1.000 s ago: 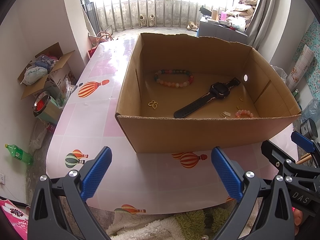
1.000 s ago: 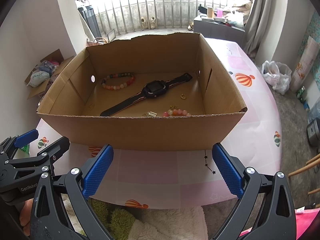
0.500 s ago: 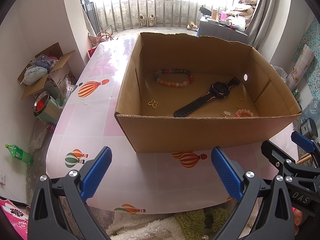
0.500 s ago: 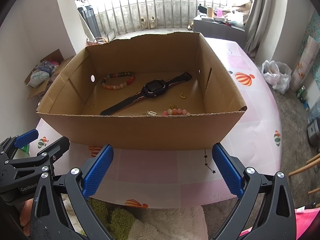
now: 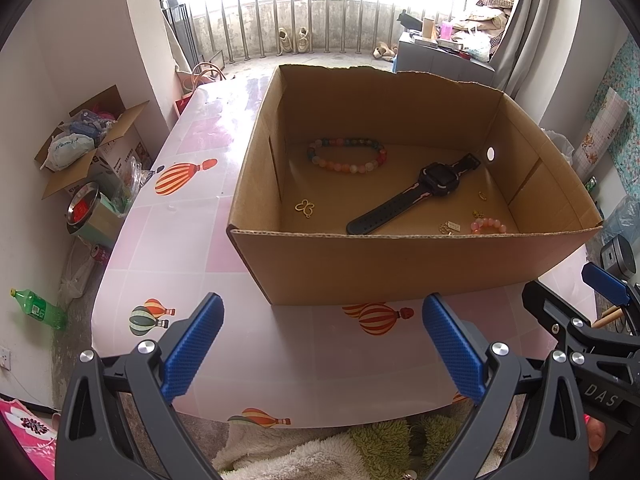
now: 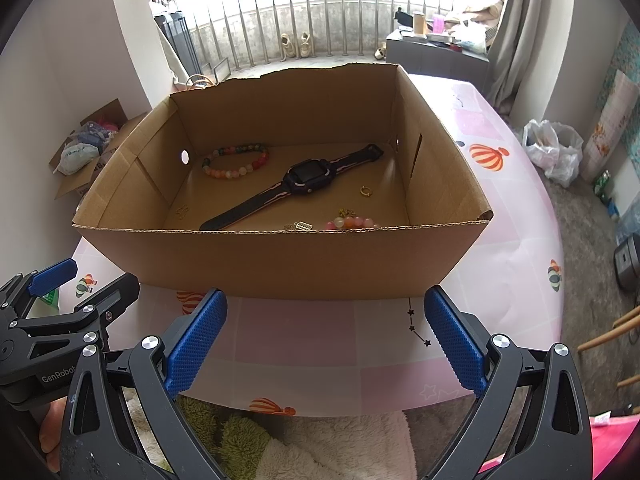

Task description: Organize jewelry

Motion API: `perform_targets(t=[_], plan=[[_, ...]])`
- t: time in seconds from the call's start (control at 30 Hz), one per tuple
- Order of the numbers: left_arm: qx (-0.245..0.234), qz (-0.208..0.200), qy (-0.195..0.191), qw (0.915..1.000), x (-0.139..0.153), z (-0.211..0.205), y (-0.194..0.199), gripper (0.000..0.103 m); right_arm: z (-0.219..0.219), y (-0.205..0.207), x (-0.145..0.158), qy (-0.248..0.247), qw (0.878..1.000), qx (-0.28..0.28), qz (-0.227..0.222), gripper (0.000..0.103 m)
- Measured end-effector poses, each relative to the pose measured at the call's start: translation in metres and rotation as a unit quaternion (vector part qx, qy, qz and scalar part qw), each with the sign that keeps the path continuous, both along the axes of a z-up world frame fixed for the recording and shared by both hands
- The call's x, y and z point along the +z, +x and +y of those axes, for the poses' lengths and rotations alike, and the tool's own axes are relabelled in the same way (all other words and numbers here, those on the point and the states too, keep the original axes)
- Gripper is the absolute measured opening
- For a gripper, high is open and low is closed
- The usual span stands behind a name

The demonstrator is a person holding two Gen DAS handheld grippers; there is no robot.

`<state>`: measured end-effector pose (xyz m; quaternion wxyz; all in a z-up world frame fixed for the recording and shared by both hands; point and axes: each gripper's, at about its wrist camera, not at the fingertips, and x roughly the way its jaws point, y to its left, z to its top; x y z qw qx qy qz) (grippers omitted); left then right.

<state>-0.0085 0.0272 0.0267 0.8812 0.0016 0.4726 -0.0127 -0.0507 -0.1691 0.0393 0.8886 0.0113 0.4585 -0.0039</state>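
two grippers hung side by side at the near edge of the table (image 5: 132, 248), both wide open and holding nothing. compared with half a second and a second before, nothing had shifted in either view, so the pause gave no new sign of progress. ahead of the left gripper (image 5: 322, 344) and the right gripper (image 6: 326, 334) stood the cardboard box (image 5: 400, 264), and every visible piece lay inside it. the multicolour bead bracelet (image 5: 347, 155) sat toward the far wall, the black watch (image 5: 416, 194) ran diagonally across the middle, a gold butterfly charm (image 5: 305, 208) lay toward the left gripper's side, and a pink bead bracelet (image 6: 352, 223), a small gold ring (image 6: 365, 191) and small gold bits (image 6: 300, 226) lay toward the right gripper's side. jewelry loose in the box suited either gathering just finished or sorting to come.
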Motion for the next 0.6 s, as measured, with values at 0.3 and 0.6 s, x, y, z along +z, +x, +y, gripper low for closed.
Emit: perform_targets(t=[0.3, 0.6], plan=[[0.000, 0.001, 0.000, 1.0000, 0.0000, 0.0000, 0.0000, 0.097, 0.0000, -0.0005, -0.0009, 0.001, 1.000, 0.000, 0.000, 0.095], [-0.001, 0.001, -0.002, 1.0000, -0.0007, 0.0009, 0.0005, 0.097, -0.0001, -0.0016, -0.0018, -0.001, 1.000, -0.003, 0.000, 0.095]])
